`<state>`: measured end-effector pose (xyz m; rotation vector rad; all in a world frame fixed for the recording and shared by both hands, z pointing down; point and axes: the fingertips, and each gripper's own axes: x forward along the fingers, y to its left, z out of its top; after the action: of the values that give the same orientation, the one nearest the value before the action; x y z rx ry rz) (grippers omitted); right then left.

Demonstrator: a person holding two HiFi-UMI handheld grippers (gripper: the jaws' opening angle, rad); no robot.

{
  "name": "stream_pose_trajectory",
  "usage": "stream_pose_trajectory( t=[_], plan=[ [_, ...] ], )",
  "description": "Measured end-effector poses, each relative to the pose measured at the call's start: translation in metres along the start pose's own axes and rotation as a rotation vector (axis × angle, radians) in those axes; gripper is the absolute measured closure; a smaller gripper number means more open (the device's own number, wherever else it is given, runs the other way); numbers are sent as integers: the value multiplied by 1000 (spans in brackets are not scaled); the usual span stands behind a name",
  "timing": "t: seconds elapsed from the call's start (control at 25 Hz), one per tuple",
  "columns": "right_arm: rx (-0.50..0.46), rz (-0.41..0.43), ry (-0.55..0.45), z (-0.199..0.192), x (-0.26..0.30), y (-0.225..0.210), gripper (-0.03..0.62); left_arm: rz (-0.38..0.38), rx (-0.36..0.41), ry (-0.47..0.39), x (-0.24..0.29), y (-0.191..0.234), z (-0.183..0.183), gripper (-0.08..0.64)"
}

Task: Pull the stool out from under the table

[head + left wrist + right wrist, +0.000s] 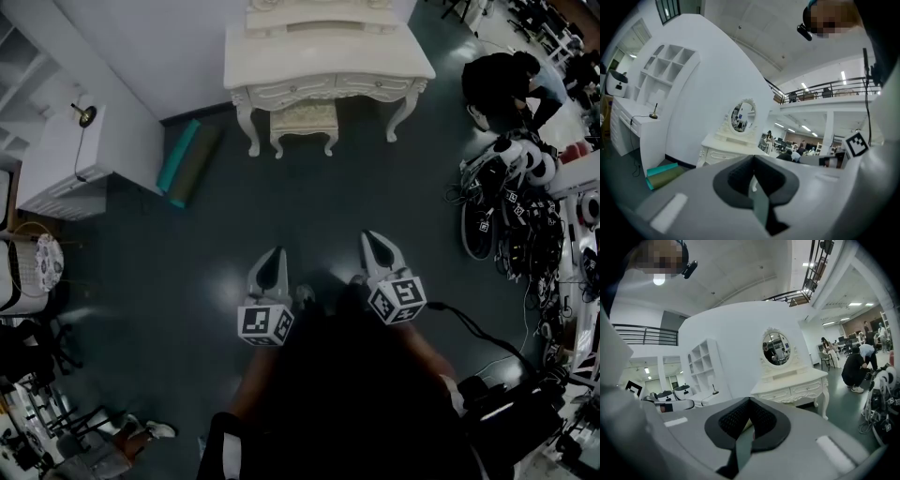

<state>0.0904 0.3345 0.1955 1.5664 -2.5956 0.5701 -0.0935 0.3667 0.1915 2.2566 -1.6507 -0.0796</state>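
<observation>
A cream stool (304, 117) with a padded seat stands tucked between the legs of the white dressing table (323, 56) at the top of the head view. Both grippers hang well short of it over the dark floor. My left gripper (275, 253) is shut and holds nothing. To its right, my right gripper (375, 238) is shut and empty too. In the left gripper view the closed gripper (753, 161) points toward the table (719, 146) with its oval mirror. The right gripper (750, 401) faces the table (797, 387) as well; its body hides the stool.
Rolled teal and olive mats (187, 161) lie by the wall left of the table. A white cabinet (66, 164) stands at far left. At right a crouching person (506, 84) and a heap of gear and cables (520, 220) line the floor.
</observation>
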Motion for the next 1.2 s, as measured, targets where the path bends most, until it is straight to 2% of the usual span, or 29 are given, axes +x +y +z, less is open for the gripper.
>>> stream_pose_trajectory(
  t=[0.28, 0.52, 1.2],
  plan=[
    [19, -11, 11, -2, 24, 14, 595, -12, -12, 9, 9, 26, 6, 551],
    [16, 6, 9, 5, 64, 4, 595, -8, -3, 0, 44, 43, 11, 551],
    [36, 31, 21, 59, 217, -79, 595, 10, 25, -7, 212, 69, 55, 551]
  ],
)
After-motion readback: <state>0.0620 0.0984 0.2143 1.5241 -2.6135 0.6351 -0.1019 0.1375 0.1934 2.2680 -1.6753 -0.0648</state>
